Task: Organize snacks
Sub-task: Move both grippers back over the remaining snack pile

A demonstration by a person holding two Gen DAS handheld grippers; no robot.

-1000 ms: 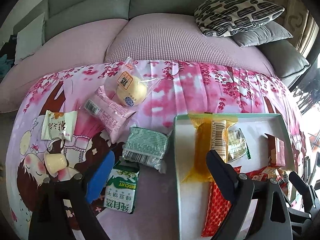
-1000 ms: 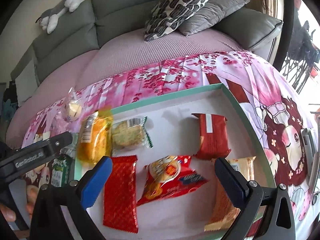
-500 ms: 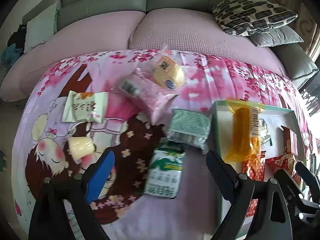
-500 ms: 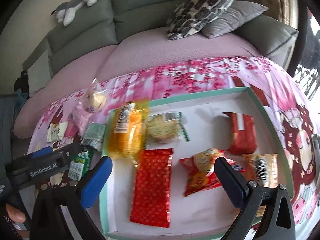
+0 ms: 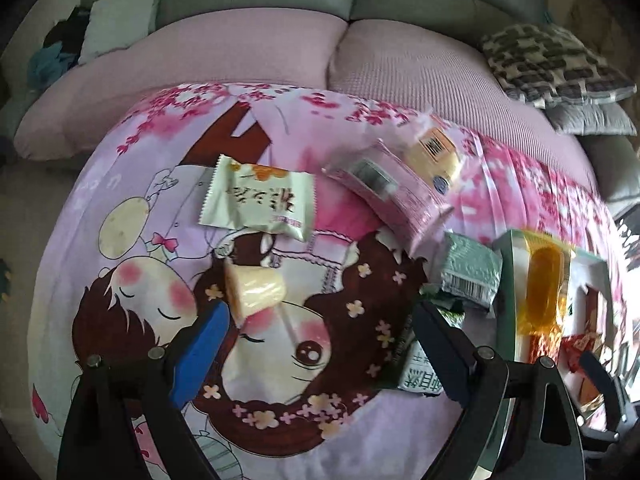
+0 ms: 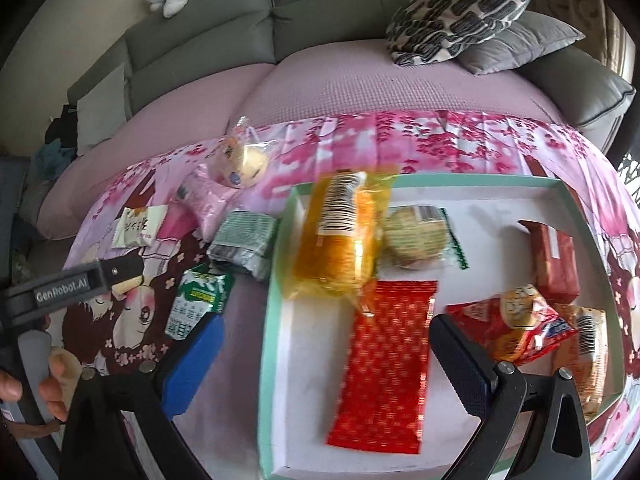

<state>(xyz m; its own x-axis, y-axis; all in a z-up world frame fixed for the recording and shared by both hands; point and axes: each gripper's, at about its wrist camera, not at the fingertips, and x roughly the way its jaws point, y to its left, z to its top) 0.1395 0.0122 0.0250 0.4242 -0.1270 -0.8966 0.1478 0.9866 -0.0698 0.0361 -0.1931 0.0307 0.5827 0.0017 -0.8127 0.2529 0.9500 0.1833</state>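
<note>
On a pink cartoon-print cloth (image 5: 132, 184) spread over a sofa (image 6: 200, 40), loose snacks lie to the left of a green-rimmed tray (image 6: 276, 248). The left gripper (image 5: 320, 332) hangs above the cloth with its jaws spread wide and nothing between them; a small jelly cup (image 5: 256, 292) lies on its side just beside the blue pad of its left finger. Beyond it sits a cream packet (image 5: 258, 200), and further right a pink pack (image 5: 400, 196) with a clear-wrapped bun (image 5: 436, 156) touching its far side. A green foil packet (image 5: 472, 276) lies near the tray's left wall, and a green-and-white biscuit pack (image 6: 200, 300) rests just in front of it, partly hidden behind the left gripper's right finger.

The right gripper (image 6: 328, 360) hovers over the tray, jaws also wide apart and empty. In the tray, an orange-yellow wrapped roll (image 6: 340, 248) lies against the near-left corner region, overlapping the rim; a round biscuit (image 6: 416, 240) in clear wrap lies just to its right. A long red foil packet (image 6: 384, 360) lies between the right gripper's fingers in view, below both. Toward the tray's right side are a dark red pack (image 6: 556, 260), a red snack bag (image 6: 508, 324) and an orange packet (image 6: 588, 352) beside it.

A patterned cushion (image 6: 460, 4) rests on a grey one at the sofa's back right.
</note>
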